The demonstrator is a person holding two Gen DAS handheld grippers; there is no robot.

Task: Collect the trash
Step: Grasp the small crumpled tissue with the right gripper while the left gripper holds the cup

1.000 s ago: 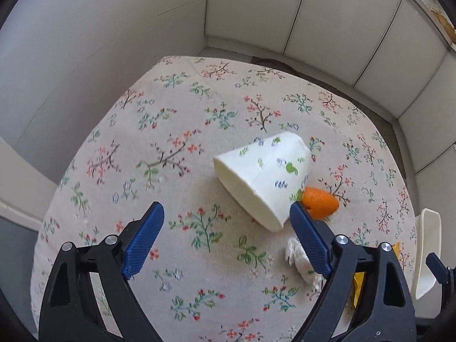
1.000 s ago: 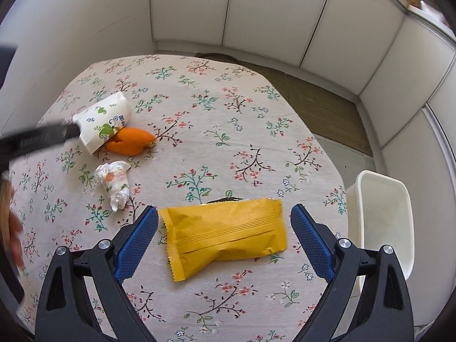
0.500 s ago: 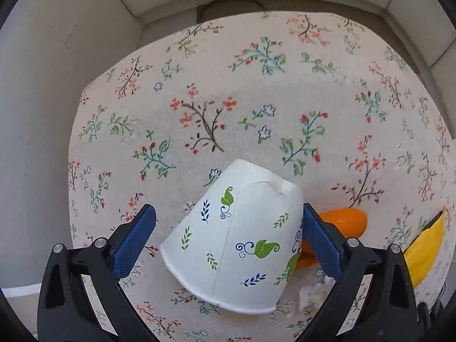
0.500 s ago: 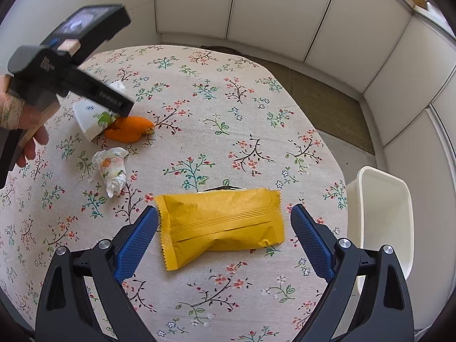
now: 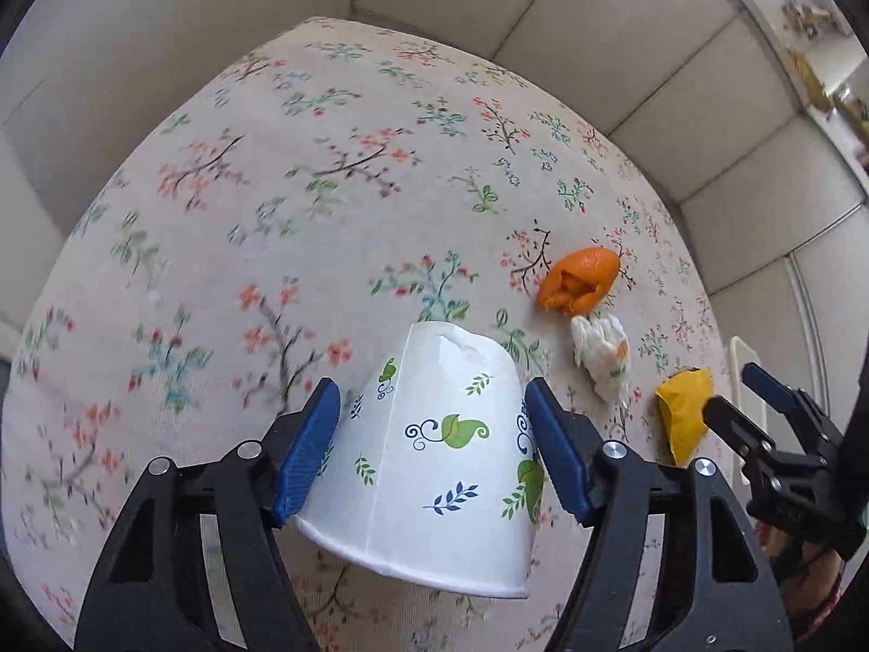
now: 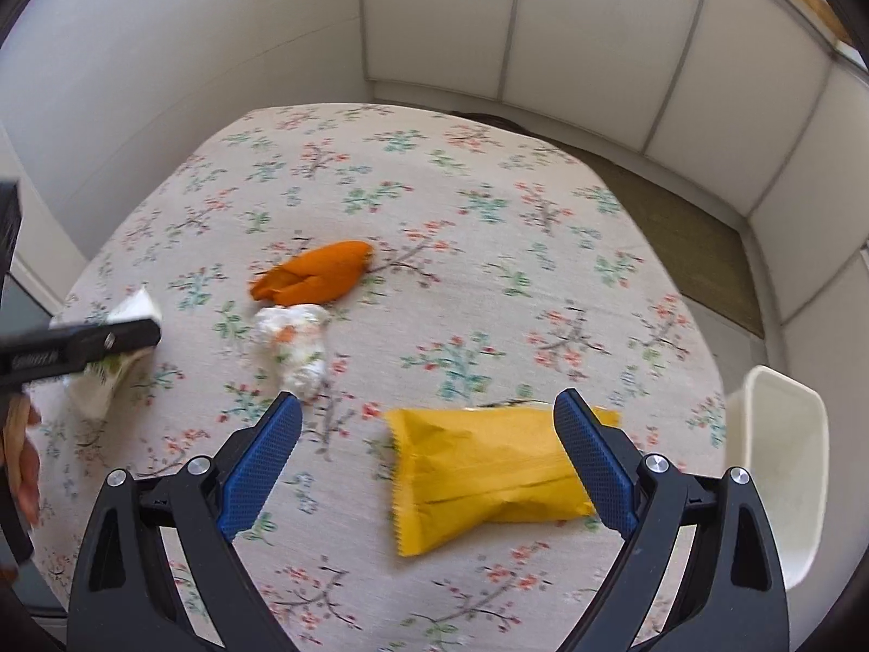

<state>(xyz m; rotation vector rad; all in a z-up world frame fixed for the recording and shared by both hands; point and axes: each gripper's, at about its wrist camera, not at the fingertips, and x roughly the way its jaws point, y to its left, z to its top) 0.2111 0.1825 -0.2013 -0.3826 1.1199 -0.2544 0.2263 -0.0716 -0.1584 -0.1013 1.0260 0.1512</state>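
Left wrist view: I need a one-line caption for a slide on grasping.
Left tongs clamp a leaf-printed paper cup above the floral tablecloth; orange peel, crumpled tissue beyond.

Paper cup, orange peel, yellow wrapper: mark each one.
paper cup (image 5: 434,456), left wrist view, on its printed side wall
orange peel (image 5: 580,280), left wrist view, on its middle
yellow wrapper (image 6: 483,478), right wrist view, on its crinkled face

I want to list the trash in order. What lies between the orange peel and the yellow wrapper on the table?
The crumpled tissue lies between the orange peel and the yellow wrapper, close beside the peel; both wrist views show it.
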